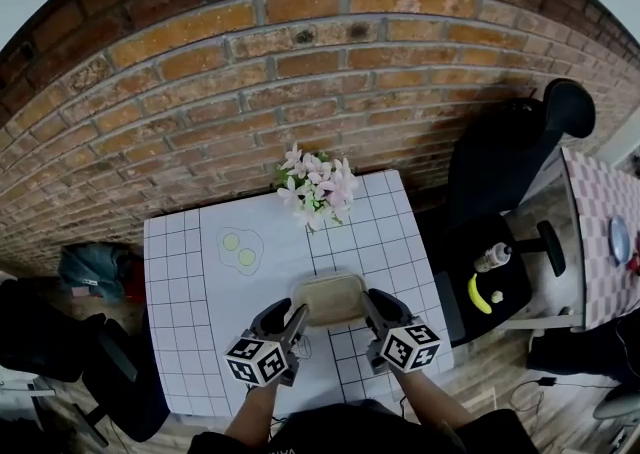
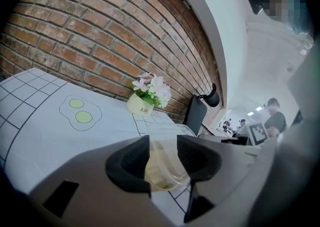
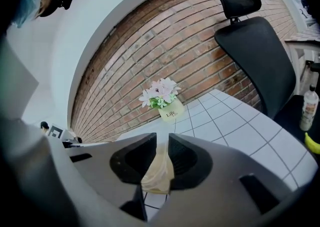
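A clear, yellowish plastic container (image 1: pixel 329 298) hangs over the white gridded tablecloth (image 1: pixel 180 282), held from both sides. My left gripper (image 1: pixel 297 320) is shut on its left rim, and that rim (image 2: pixel 162 168) shows pinched between the dark pads. My right gripper (image 1: pixel 369 304) is shut on the right rim, seen as a thin translucent wall (image 3: pixel 159 171) between the jaws. A small pot of pink and white flowers (image 1: pixel 318 187) stands at the table's far edge, beyond the container.
A fried-egg drawing (image 1: pixel 241 249) lies on the cloth, left of the flowers. A brick wall (image 1: pixel 250 92) rises behind the table. To the right is a black office chair (image 1: pixel 510 162) with a bottle (image 1: pixel 492 257) and a banana (image 1: pixel 479 295) on its seat.
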### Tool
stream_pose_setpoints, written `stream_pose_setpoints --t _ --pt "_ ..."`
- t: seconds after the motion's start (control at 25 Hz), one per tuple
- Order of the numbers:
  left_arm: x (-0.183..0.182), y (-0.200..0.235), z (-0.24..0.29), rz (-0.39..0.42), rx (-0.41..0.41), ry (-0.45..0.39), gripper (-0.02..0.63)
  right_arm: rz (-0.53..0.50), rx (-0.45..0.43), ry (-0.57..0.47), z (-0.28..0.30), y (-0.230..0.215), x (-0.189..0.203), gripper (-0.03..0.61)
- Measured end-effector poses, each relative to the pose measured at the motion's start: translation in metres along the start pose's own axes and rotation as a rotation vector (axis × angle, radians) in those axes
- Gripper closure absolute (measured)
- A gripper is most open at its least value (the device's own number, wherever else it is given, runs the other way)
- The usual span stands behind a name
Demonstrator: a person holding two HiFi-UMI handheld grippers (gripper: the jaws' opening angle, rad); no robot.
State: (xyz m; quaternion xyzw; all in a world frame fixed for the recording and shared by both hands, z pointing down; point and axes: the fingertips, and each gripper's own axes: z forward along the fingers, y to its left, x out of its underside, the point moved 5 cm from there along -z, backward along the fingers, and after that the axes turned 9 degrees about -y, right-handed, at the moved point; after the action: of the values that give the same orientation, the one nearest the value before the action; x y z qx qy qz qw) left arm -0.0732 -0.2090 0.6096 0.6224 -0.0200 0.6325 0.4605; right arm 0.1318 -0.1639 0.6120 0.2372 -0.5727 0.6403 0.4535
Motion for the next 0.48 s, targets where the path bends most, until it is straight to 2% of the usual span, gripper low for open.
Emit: stream_pose_setpoints --t 0.48 --pt "-0.016 -0.018 -0.026 0.028 -0.028 -0.098 0.491 -0.003 -0.075 -0.057 -0.011 0.018 -0.02 0.514"
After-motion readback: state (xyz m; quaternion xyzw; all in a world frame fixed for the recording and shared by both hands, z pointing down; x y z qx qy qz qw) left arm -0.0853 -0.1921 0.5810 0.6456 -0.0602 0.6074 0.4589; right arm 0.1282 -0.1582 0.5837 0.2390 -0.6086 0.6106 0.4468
